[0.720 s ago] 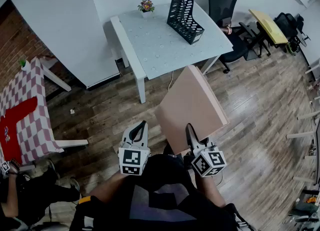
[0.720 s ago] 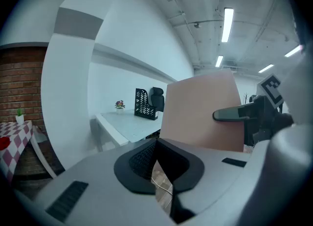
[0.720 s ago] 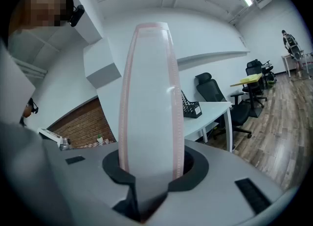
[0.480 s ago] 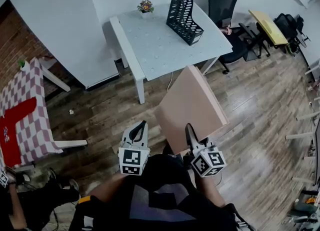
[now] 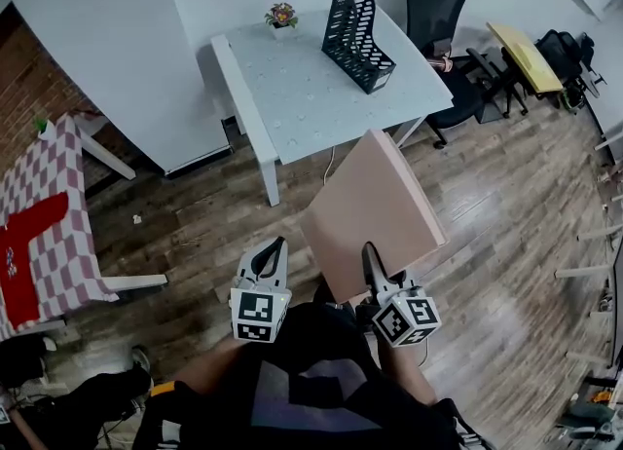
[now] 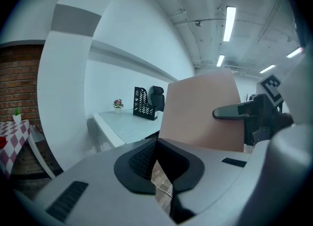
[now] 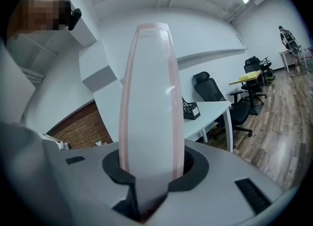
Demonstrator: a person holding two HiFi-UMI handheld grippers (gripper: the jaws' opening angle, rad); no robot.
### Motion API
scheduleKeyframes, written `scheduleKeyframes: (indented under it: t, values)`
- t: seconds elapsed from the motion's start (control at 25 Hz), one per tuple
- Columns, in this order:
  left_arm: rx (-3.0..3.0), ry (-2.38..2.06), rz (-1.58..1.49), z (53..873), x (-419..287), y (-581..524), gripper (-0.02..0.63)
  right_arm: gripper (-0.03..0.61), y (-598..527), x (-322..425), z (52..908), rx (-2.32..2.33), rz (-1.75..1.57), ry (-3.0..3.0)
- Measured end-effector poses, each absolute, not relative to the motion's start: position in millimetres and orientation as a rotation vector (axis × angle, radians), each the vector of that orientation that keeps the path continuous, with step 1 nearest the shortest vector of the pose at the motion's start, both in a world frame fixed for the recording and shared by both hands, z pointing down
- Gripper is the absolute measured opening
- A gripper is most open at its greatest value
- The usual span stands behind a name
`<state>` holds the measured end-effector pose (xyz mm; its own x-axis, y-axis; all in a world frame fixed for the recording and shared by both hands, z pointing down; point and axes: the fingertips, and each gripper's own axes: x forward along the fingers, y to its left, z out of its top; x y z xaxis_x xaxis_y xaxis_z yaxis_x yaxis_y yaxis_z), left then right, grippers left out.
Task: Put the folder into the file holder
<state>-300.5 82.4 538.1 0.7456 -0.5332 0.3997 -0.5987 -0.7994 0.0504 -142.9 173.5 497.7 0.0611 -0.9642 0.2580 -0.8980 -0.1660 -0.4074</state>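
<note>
The folder (image 5: 375,209) is clamped in right gripper (image 5: 368,255), well apart from file holder (image 5: 356,21) at table's (image 5: 292,88) far edge — insertion outstanding; left gripper (image 5: 275,248) closed, empty.

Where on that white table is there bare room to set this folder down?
The white table is bare across its near and left stretch, from its front edge back to the flower pot. The far right corner is taken by the black file holder. The right gripper holds the folder.
</note>
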Motion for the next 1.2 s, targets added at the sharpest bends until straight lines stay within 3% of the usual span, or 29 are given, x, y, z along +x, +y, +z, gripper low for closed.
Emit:
scheduleKeyframes:
  t: [0.36,0.96,1.2]
  values:
    - [2.751,-0.905,0.588,542,-248,54,0.006,0.132,141,-90,494,-2.17,-0.693,1.953]
    - [2.778,-0.925,0.632,514,-76,-7,0.006,0.132,68,70,464,-2.076,-0.594,2.037]
    - [2.771,-0.958,0.663,518,-43,-20,0.006,0.132,46,117,452,-2.048,-0.529,2.08]
